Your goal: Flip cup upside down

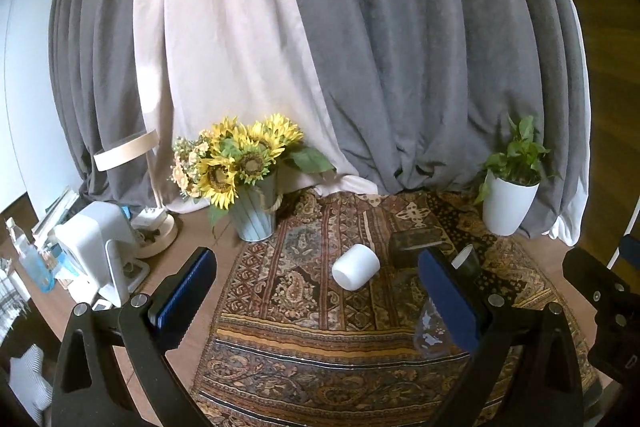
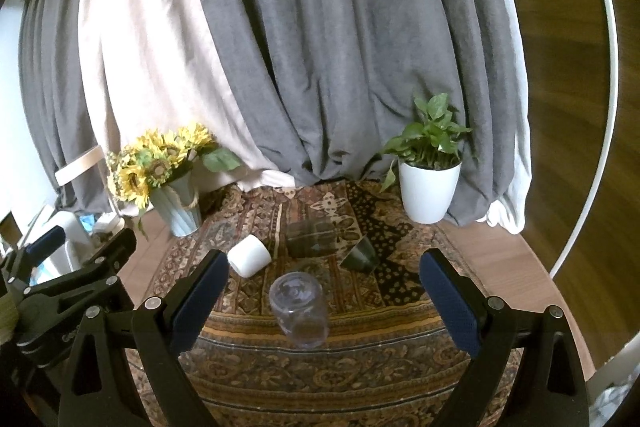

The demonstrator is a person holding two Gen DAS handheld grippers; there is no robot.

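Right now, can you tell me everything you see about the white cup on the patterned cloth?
The white cup is plain, smooth and matte-looking, maybe ceramic or plastic, with no handle in view. It is not standing up: it lies tipped on its side on the patterned cloth, with one round flat end facing the cameras. Whether that end is its base or its mouth cannot be told. Only the cloth touches it. It sits just left of a dark see-through box, and neither gripper holds it.
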